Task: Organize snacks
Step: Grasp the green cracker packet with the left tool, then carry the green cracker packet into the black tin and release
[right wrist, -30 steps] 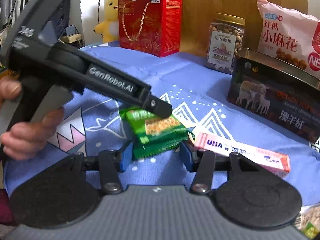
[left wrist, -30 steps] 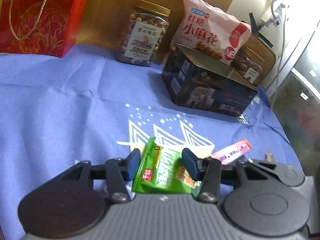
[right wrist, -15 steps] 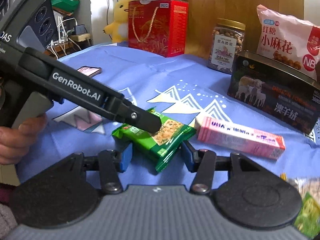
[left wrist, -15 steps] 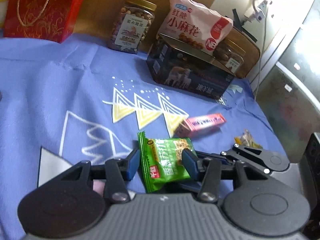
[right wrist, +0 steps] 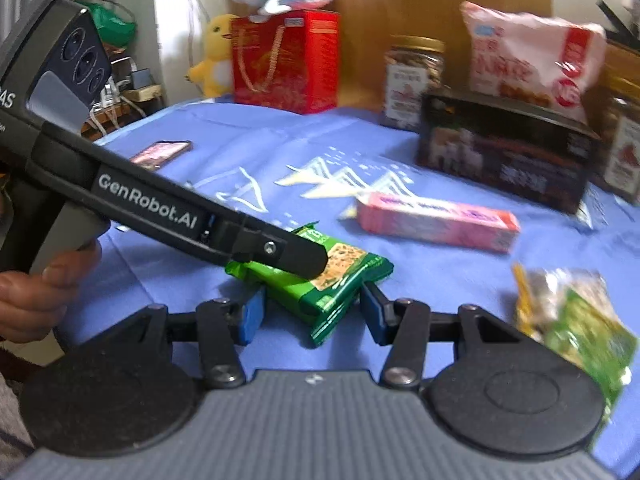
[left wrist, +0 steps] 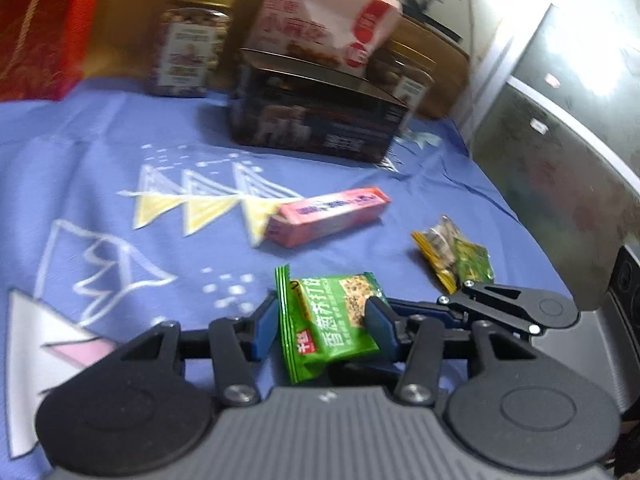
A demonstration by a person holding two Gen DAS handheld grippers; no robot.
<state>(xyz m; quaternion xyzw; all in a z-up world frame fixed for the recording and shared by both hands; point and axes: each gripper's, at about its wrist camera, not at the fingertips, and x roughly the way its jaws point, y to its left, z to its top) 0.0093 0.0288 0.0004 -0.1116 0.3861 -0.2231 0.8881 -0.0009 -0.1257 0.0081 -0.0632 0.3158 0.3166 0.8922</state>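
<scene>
My left gripper (left wrist: 322, 326) is shut on a stack of green cracker packets (left wrist: 332, 324) and holds it over the blue cloth. In the right wrist view the same green packets (right wrist: 344, 280) sit between the fingers of my right gripper (right wrist: 310, 314), with the left gripper's finger (right wrist: 292, 254) lying across them. My right gripper's blue pads flank the packets; I cannot tell if they press them. A pink snack box (left wrist: 330, 216) (right wrist: 436, 220) lies on the cloth beyond. A yellow-green small packet (left wrist: 456, 254) (right wrist: 572, 316) lies to the right.
A dark tin box (left wrist: 316, 120) (right wrist: 504, 152), a pink snack bag (left wrist: 324, 36), a nut jar (left wrist: 188, 44) and a red gift box (right wrist: 286, 60) stand at the back. A phone (right wrist: 160, 152) lies at the cloth's left. The cloth edge drops off at right.
Both grippers have pulled back toward the near side with the green packets between them. The pink box and small yellow-green packet now show farther ahead.
</scene>
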